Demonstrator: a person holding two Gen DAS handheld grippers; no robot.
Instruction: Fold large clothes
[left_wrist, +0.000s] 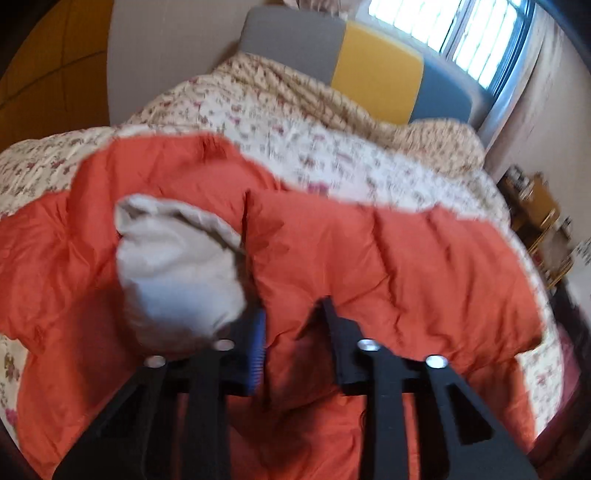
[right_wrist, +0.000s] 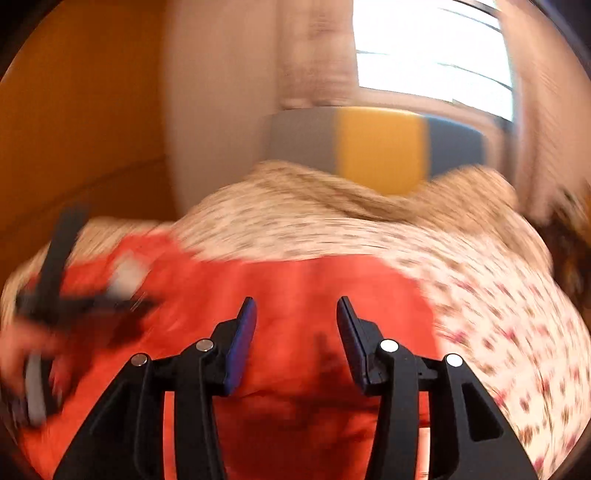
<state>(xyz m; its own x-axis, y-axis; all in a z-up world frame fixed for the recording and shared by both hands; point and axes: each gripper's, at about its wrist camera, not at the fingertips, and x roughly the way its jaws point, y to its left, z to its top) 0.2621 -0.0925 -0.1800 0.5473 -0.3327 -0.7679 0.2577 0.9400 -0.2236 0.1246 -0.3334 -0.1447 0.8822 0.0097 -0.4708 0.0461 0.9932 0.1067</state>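
An orange padded jacket (left_wrist: 388, 251) lies spread across a bed covered by a cream quilt with small red flowers (left_wrist: 280, 129). The jacket takes up the end of the quilt farthest from the headboard (left_wrist: 376, 77), which has grey, yellow and blue panels. Part of the jacket is turned back, showing its pale grey lining (left_wrist: 177, 266) as a rounded bulge.

From the left wrist view, the left gripper (left_wrist: 291, 325) points down onto the jacket, just beside the grey lining on the side away from the headboard. Its jaws stand narrow, and a raised fold of orange fabric sits pinched between the blue pad and the black finger.

From the right wrist view, which is blurred, the right gripper (right_wrist: 295, 332) hangs above the jacket's orange surface. Its jaws are partly apart and nothing is between them; the fabric lies beneath, and whether the tips touch it cannot be told. Off to one side of that view, the other black gripper and a hand (right_wrist: 22, 350) holding it appear over the jacket as a smear.

A bright window (left_wrist: 476, 33) stands behind the headboard, and a wooden shelf unit (left_wrist: 539, 218) stands beside the bed.
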